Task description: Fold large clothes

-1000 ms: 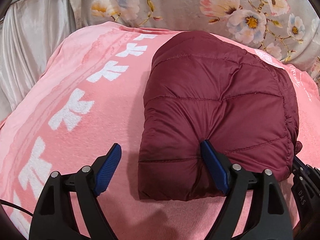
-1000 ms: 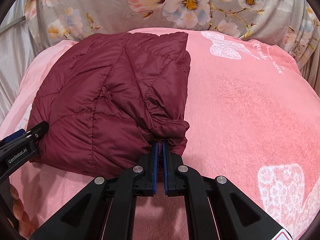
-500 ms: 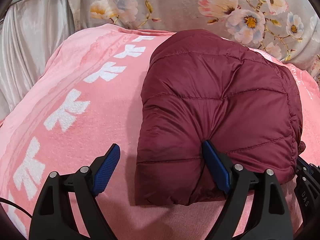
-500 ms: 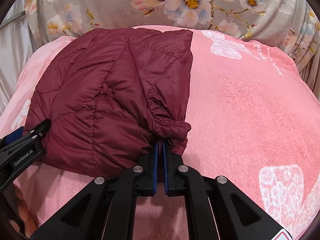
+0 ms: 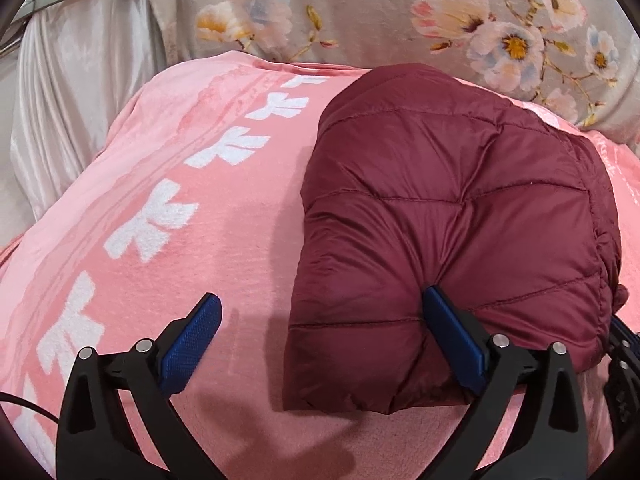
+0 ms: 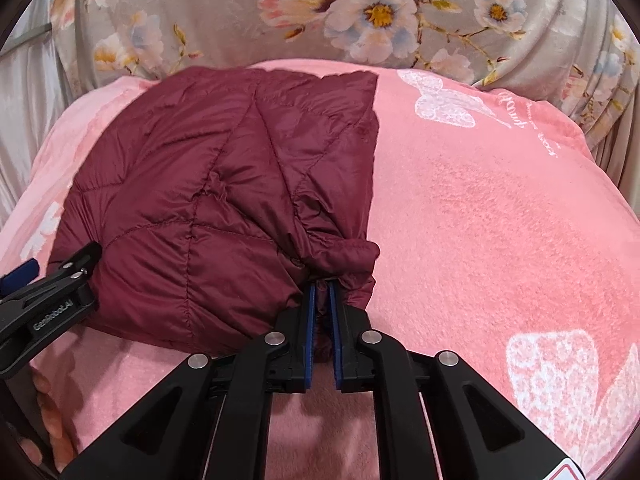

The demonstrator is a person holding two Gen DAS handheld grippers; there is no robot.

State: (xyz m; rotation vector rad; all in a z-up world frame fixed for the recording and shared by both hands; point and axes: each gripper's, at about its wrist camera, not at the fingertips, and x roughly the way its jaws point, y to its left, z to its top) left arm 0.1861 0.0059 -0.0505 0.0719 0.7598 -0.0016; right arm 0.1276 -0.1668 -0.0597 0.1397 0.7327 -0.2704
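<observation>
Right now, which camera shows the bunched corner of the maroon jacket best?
The right wrist view: the bunched corner sits centre frame, just beyond the right tool. The left wrist view shows mostly the jacket's smooth quilted top, with that corner only a small lump at its right edge.

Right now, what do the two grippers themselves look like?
Both the left gripper and the right gripper are black plastic frames with triangular cutouts and silver rivets. Their fingers carry blue textured pads. White lettering shows on the left gripper's side, and a thin black cable trails beside it.
</observation>
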